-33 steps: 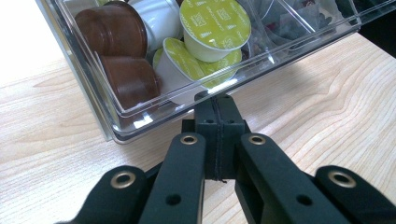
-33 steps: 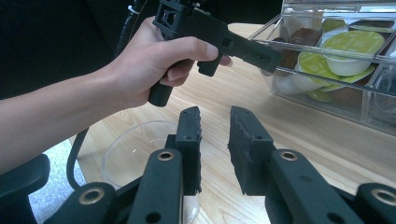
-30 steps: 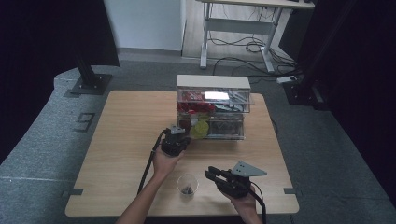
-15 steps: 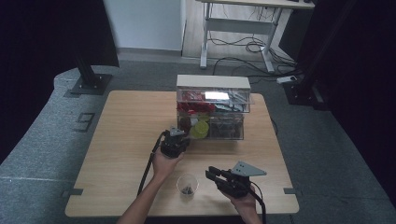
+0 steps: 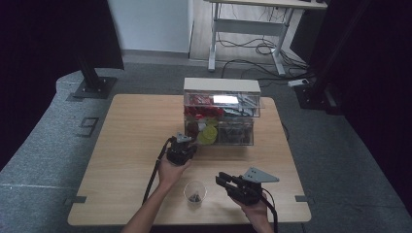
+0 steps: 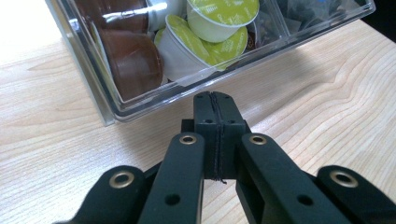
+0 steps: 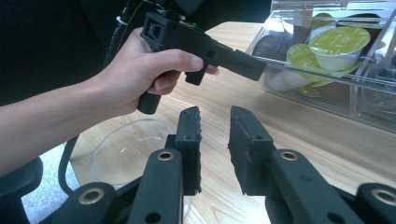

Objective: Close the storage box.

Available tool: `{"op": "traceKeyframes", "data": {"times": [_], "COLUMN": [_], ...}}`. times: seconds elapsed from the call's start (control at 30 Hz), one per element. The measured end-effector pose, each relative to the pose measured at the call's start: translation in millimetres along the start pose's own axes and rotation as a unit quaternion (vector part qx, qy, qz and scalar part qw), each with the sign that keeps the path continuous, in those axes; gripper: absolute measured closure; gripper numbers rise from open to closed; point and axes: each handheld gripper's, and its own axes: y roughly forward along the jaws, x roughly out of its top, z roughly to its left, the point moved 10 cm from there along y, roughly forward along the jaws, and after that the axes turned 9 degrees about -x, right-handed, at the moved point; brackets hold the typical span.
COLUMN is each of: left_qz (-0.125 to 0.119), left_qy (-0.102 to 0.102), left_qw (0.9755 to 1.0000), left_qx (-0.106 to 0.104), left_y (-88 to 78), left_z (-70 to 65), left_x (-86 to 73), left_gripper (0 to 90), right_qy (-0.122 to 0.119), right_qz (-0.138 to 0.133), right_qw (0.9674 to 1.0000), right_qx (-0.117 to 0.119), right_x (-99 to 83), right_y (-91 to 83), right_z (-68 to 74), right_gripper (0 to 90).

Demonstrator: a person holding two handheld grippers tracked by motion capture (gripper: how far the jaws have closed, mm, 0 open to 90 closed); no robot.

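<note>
At the front wall of the clear drawer organiser (image 6: 140, 100) of coffee pods (image 6: 219, 14), left hand-held gripper (image 6: 215, 100) pinched empty, right hand-held gripper (image 7: 212, 123) narrowly parted, empty, near the plastic cup (image 5: 195, 192); probably next: opening the drawer.

The high view is dim and soft, with dark curtains at both sides swallowing detail; the brightest patch is the pale floor at the top. A white glare sits on the clear box (image 5: 221, 112). The table (image 5: 126, 145) is evenly lit, with faint shadows. The left gripper view is bright and sharp on the wood grain, washed out at the top left corner; its near jaws are slightly blurred. The right gripper view is darker at the left, with glints on the cup (image 7: 126, 149).
</note>
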Motion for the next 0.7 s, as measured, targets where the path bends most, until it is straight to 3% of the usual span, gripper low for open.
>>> {"op": "traceKeyframes", "data": {"times": [0.23,0.37,0.5,0.7], "left_qz": [-0.016,-0.036,-0.04,-0.052], "left_qy": [0.003,0.006,0.014,0.017], "left_qw": [0.9999,0.9993,0.9991,0.9984], "left_qx": [-0.005,-0.001,-0.007,-0.015], "left_y": [-11.1,-18.5,-23.1,-34.2], "left_z": [-2.6,-1.1,-1.9,-2.8], "left_x": [-0.9,-3.1,-7.0,-10.9], "left_gripper": [86.6,75.9,66.1,58.9], "right_qy": [0.004,0.005,0.007,0.012], "right_qz": [0.0,0.0,0.0,0.001], "right_qw": [1.0,0.9999,0.9998,0.9994], "right_qx": [-0.006,-0.011,-0.018,-0.033], "right_x": [-0.4,-0.7,-1.4,-3.8], "right_y": [-0.8,-1.2,-1.7,-3.6], "right_z": [-5.9,-9.3,-15.2,-27.5], "right_gripper": [72.7,72.6,72.5,71.7]}}
